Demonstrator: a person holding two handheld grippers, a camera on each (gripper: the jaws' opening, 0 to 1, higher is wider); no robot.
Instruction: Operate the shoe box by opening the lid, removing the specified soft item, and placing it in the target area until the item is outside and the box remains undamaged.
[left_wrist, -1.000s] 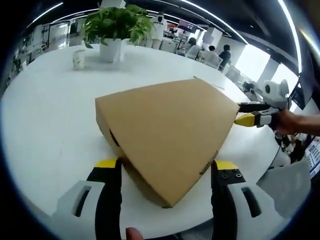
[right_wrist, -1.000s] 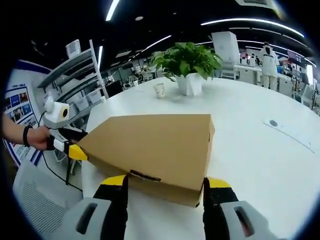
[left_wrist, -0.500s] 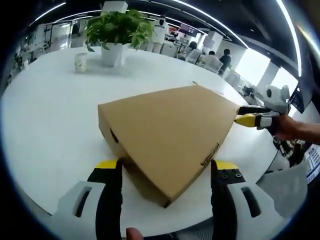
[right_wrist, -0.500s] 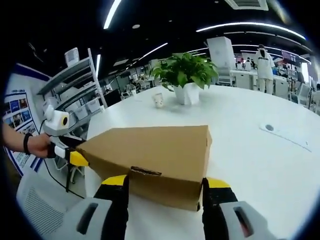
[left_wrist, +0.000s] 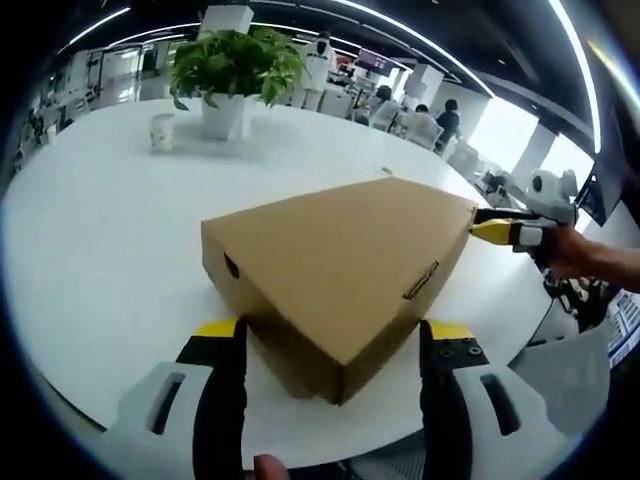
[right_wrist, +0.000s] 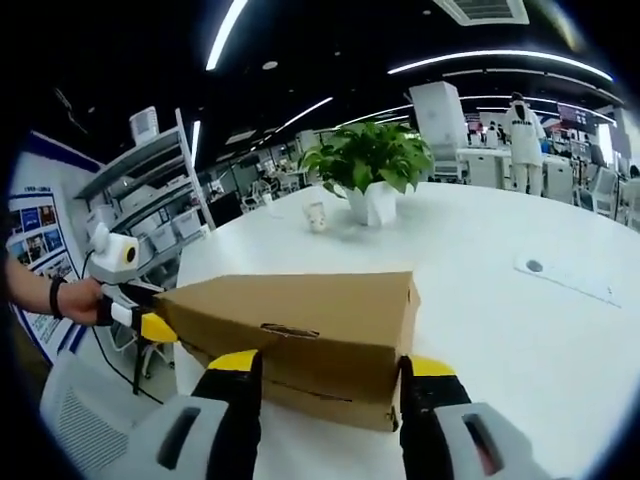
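shoe box (left_wrist: 340, 270) of plain brown cardboard, lid closed, sits on a large white table (left_wrist: 90, 230), close to the table's near edge and with one corner pointing toward the left gripper (left_wrist: 335, 335). that gripper's yellow-tipped black jaws stand wide apart on either side of the near corner, not pressing the cardboard. a small dark slot shows in the box's left side wall, and a thin dark strip lies along the lid's right edge.

seen from the right gripper view, the same box (right_wrist: 300, 325) lies lengthwise in front of the right gripper (right_wrist: 320, 372), whose jaws are spread wide, flanking the front face of the box; whether they touch it cannot be told. at the box's far left corner in that view the left gripper (right_wrist: 150, 322) appears, held by a hand (right_wrist: 75, 298) wearing a dark wrist strap, its yellow tip right at the cardboard corner. in the left gripper view the right gripper (left_wrist: 500, 228) meets the box's far right corner in the same way.

farther back on the table stand a leafy potted plant (left_wrist: 228, 68) in a white pot and, just beside it, a small paper cup (left_wrist: 161, 131). a flat white strip (right_wrist: 565, 278) lies on the table well apart to the right. shelving (right_wrist: 150, 190) and office desks fill the background.
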